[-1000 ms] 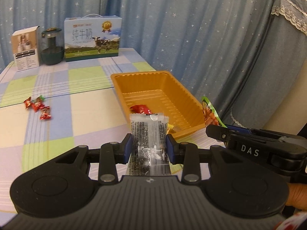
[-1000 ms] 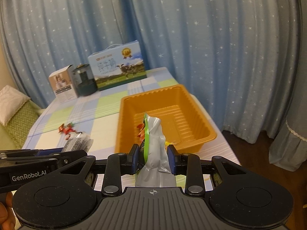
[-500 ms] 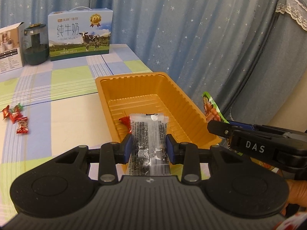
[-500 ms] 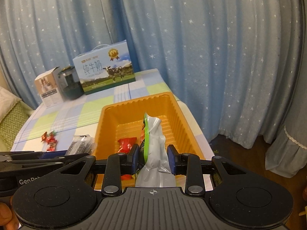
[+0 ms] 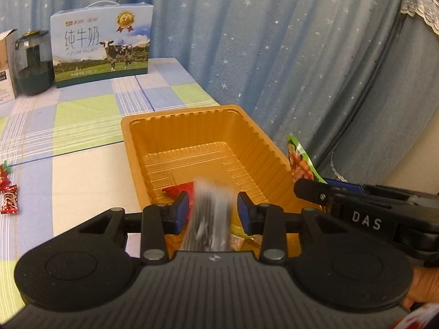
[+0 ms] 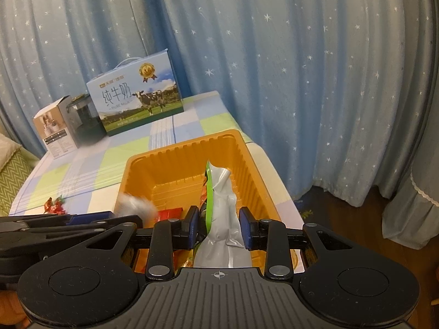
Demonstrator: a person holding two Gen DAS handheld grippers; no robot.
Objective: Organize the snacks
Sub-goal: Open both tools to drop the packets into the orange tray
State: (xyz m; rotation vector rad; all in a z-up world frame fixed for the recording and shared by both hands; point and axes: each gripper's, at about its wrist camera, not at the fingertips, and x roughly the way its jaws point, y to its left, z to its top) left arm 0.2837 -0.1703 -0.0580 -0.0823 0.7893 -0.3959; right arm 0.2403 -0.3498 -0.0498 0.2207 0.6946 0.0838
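Note:
An orange tray [image 5: 170, 126] sits at the table's right edge; it also shows in the right wrist view [image 6: 137, 170]. My left gripper [image 5: 213, 212] is over the tray's near end with jaws parted; the clear black-speckled packet [image 5: 210, 219] between them is blurred and slipping down. My right gripper [image 6: 219, 227] is over the tray, jaws slightly parted around a green and silver snack bag [image 6: 219, 219], which still stands between them. A red snack [image 5: 178, 190] lies in the tray.
Red candies [image 5: 8, 192] lie on the checkered table at left. A milk carton box [image 5: 101, 49], a dark green jar [image 5: 34, 65] and a small white box [image 6: 55, 131] stand at the far end. Blue starry curtains hang behind and right.
Both grippers moved forward over the tray. The left jaws opened and the speckled packet is dropping. The right jaws widened around the green bag.

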